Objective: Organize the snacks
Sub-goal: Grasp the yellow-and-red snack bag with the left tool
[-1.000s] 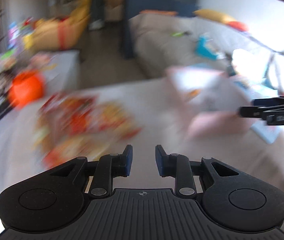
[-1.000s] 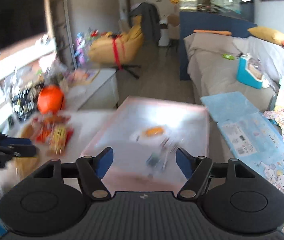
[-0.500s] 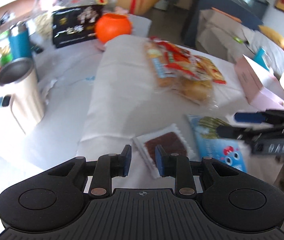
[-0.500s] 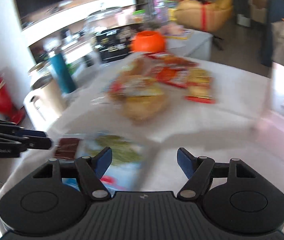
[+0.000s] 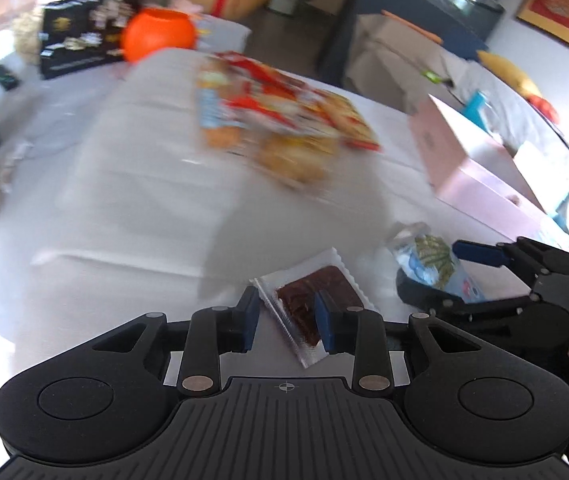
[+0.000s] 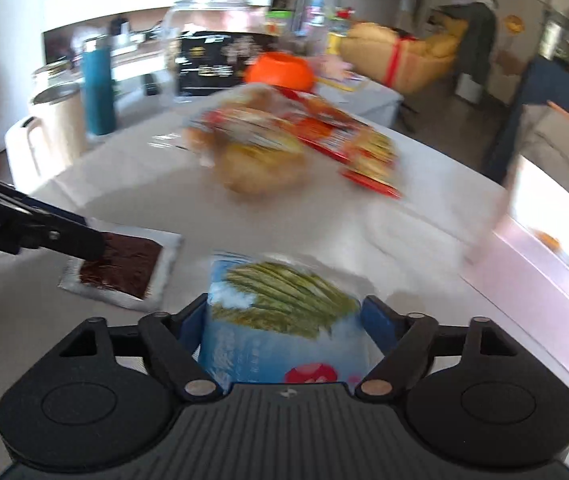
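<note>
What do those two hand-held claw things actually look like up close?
Both look alike. The left gripper and right gripper are matte black plastic, each with a ribbed top plate bearing a small crosshair mark, two rounded lobes with circular recesses, silver pivot pins, and thin black link arms ending in blue fingertips. No cables or sleeves show.

A light-blue snack bag (image 6: 280, 320) is printed with green sticks. A white sachet (image 5: 312, 300) is filled with dark brown. Red and yellow are seen on the snack pile (image 5: 280, 120); the box (image 5: 472, 168) is coloured pink.
</note>
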`<state>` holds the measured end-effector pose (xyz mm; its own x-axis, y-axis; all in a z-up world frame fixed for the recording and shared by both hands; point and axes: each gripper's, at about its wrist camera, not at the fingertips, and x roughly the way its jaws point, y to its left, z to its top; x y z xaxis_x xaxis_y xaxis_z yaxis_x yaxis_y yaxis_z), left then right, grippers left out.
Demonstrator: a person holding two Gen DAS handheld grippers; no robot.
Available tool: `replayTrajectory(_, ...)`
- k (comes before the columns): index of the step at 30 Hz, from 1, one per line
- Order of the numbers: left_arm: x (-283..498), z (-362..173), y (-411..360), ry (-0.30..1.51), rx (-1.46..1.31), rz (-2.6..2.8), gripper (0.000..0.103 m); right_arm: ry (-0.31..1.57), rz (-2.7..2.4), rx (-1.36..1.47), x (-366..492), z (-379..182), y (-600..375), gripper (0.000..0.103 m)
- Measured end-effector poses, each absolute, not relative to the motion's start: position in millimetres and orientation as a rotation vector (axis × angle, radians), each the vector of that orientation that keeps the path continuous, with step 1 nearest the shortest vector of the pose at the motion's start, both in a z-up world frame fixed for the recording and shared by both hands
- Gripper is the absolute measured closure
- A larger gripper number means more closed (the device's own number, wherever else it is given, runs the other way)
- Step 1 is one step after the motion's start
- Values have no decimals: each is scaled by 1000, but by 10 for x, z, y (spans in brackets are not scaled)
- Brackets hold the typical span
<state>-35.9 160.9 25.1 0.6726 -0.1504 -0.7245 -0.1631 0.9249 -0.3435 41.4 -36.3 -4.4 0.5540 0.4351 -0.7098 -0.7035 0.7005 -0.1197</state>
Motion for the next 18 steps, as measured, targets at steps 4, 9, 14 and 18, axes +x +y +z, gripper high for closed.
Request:
replayTrajectory(4, -265, 274, 1326, 866, -378, -115, 69, 730, 642, -348, 553, -67, -765, 20)
replayTrajectory(9, -108, 633, 1225, 742, -253, -115, 69, 771, 598, -211, 738, -148, -1135, 16)
replayTrajectory(14, 528, 814, 1590, 633, -239, 38, 69, 724, 574, -201, 708, -202, -1167, 15)
replayTrajectory(18, 1031, 570, 1873, 704, -245, 133, 69, 724, 580, -177, 709, -207, -1205, 15)
